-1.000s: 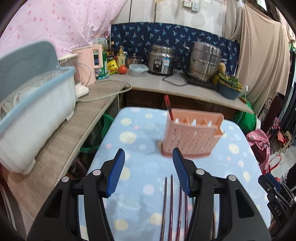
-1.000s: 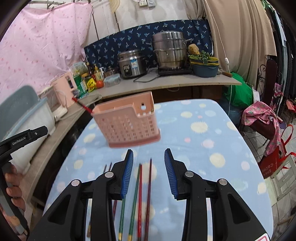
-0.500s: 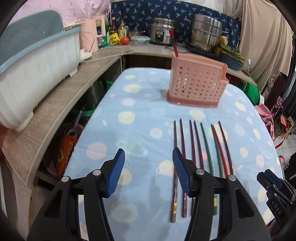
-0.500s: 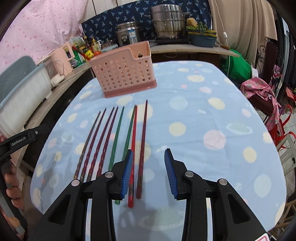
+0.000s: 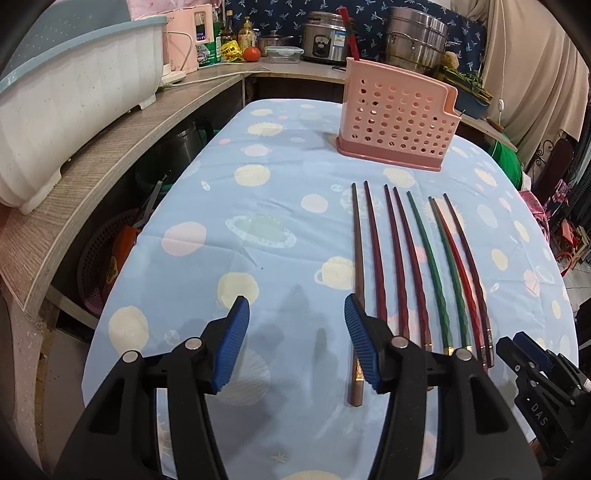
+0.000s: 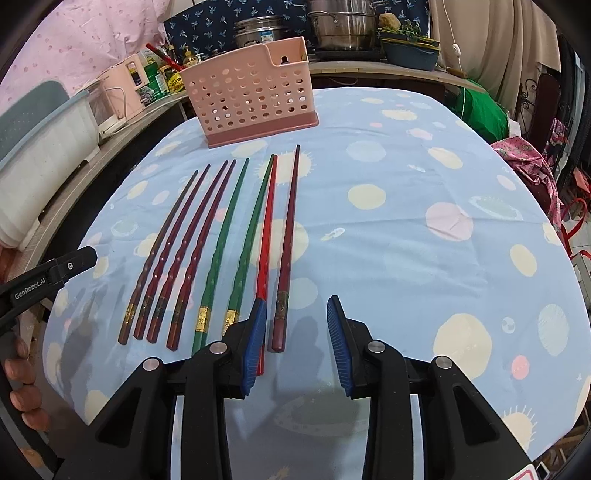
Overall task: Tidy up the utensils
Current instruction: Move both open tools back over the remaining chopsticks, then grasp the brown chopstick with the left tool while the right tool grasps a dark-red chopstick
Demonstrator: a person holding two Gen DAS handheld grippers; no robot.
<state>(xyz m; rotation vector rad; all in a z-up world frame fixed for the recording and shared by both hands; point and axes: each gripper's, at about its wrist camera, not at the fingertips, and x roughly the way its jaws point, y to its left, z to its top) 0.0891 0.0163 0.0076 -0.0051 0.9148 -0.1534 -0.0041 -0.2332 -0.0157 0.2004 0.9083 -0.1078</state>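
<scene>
Eight chopsticks are laid side by side on the desk, near of the pink holder; both tongs, left and right, are held wide open and empty; the rightmost stick, probably nearest, should be pinched singly at its butt

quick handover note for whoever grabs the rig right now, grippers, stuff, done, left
Left gripper: open, empty, just left of the chopstick row.
Right gripper: open, empty, over the handle end of the rightmost chopstick.
Eight chopsticks lie side by side on the tablecloth, tips toward the pink holder.
Done: one red utensil stands in the holder.
Left: put the eight chopsticks into the holder.
</scene>
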